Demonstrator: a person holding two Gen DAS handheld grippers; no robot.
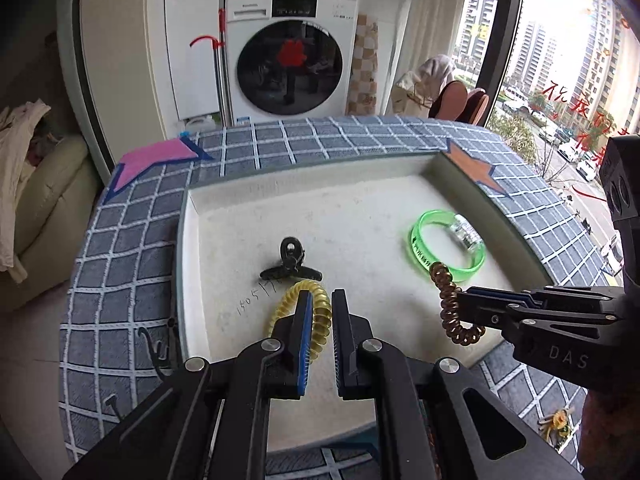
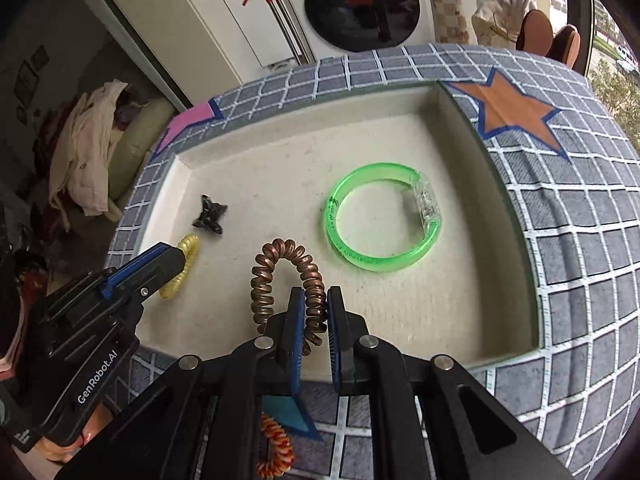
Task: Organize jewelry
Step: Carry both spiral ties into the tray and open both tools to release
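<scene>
A white tray (image 1: 436, 168) sits on a blue checked cloth. In it lie a green bracelet (image 1: 420, 246), a black hair claw (image 1: 291, 264) and a yellow coil hair tie (image 1: 320, 308). My left gripper (image 1: 322, 300) has its jaws closed around the yellow coil tie's right side, low over the tray. My right gripper (image 2: 314, 300) is shut on a brown coil hair tie (image 2: 264, 272) and holds it just above the tray's front. The same things show in the right wrist view: bracelet (image 2: 340, 236), claw (image 2: 210, 218), yellow tie (image 2: 188, 248).
An orange-red coil tie (image 2: 276, 448) lies on the cloth under my right gripper. Black hooks (image 1: 158, 354) lie on the cloth left of the tray; a yellow-green item (image 1: 556, 424) lies at front right. A washing machine (image 1: 290, 48) stands behind the table.
</scene>
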